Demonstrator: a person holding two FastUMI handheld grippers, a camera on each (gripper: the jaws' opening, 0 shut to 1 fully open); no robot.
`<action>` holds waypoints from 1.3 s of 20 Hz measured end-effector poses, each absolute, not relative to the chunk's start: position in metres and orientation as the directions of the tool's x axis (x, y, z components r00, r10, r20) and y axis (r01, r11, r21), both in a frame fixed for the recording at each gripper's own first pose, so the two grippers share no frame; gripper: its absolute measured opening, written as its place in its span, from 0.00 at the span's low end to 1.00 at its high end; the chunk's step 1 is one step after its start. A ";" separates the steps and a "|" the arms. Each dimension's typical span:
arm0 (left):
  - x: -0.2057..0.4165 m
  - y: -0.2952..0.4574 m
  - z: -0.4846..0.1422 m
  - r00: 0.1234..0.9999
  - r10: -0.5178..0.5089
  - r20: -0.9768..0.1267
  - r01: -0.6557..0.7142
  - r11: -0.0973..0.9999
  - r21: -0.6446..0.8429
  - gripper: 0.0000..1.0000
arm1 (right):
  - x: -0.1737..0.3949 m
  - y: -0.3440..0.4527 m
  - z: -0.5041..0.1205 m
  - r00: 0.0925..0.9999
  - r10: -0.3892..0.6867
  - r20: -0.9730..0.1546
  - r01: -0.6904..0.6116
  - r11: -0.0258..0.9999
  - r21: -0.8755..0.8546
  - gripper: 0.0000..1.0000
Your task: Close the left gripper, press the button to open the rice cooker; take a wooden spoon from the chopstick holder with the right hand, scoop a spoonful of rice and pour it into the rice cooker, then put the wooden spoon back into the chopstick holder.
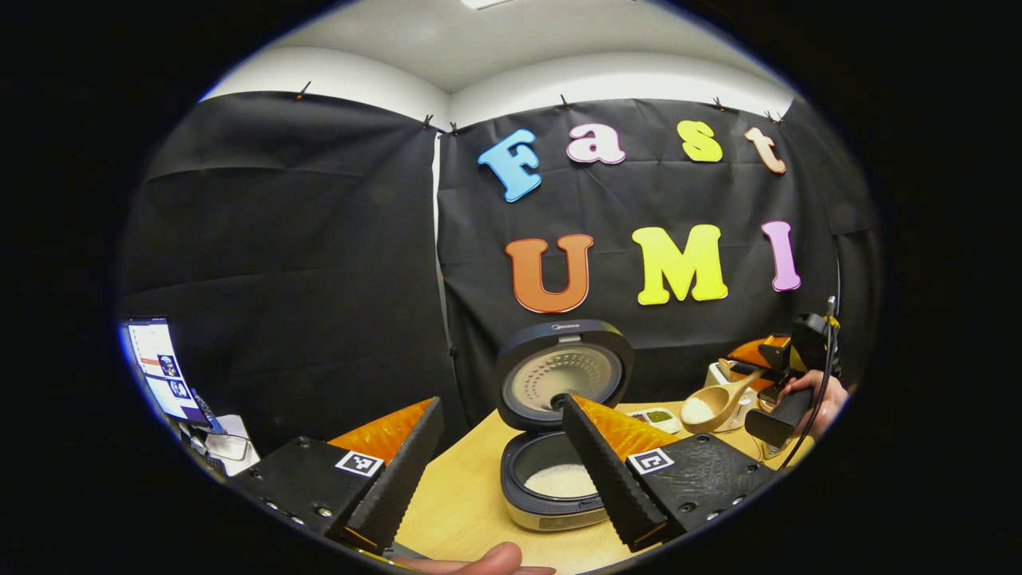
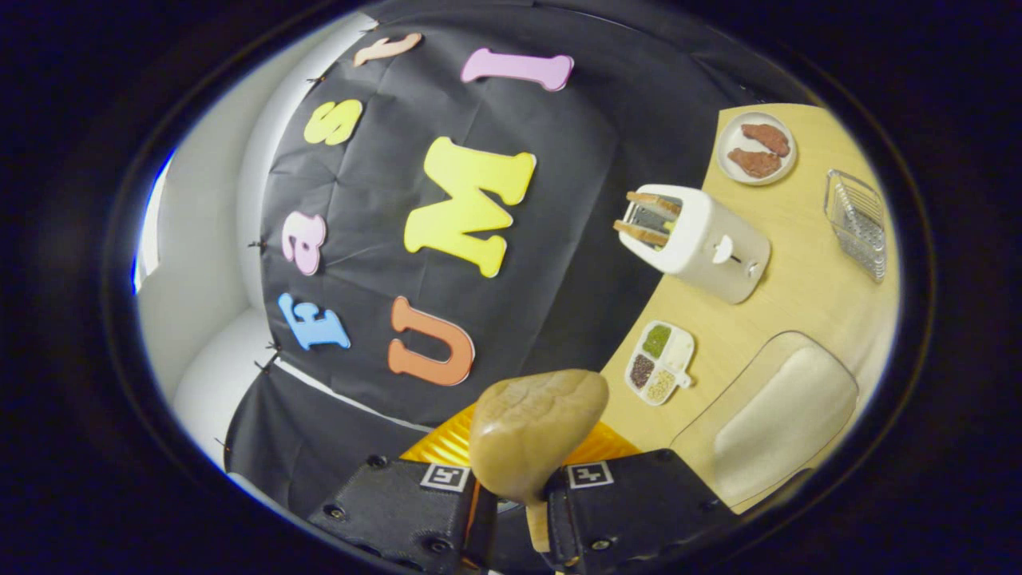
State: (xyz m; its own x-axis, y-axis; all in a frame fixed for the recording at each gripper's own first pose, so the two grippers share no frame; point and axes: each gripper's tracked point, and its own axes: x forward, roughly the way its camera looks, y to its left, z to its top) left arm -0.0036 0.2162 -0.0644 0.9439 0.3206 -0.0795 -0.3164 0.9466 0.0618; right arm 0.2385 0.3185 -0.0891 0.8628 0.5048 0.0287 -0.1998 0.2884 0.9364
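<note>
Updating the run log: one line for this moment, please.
cooker: lid open, rice inside | right gripper: shut on wooden spoon, rice in bowl | left gripper: open, empty

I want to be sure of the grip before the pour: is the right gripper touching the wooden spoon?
Touching. In the right gripper view, the right gripper has both fingers closed against the handle of the wooden spoon, its bowl sticking up just above them.

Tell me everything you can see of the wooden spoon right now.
The wooden spoon is light, unpainted wood with a deep round bowl and a short handle. In the left gripper view its bowl faces up and holds white rice, raised above the table to the right of the open rice cooker. The right gripper is shut on its handle; in the right gripper view the bowl's rounded back rises between the fingers.
</note>
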 end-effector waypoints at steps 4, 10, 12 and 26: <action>-0.009 0.226 -0.069 0.934 0.346 -0.089 -0.341 0.938 0.062 0.96 | 0.229 0.386 -0.091 0.821 0.571 0.024 -0.234 0.298 0.926 0.30; -0.011 0.236 -0.080 0.918 0.379 -0.115 -0.375 0.925 0.052 0.96 | 0.214 0.476 -0.147 0.767 0.640 -0.051 -0.234 0.352 0.906 0.31; -0.020 0.246 -0.082 0.913 0.392 -0.116 -0.388 0.920 0.053 0.96 | 0.213 0.490 -0.167 0.762 0.643 -0.083 -0.215 0.371 0.904 0.30; -0.039 0.264 -0.086 0.896 0.430 -0.110 -0.428 0.903 0.047 0.96 | 0.160 0.574 -0.160 0.765 0.622 -0.166 -0.642 0.758 -0.118 0.31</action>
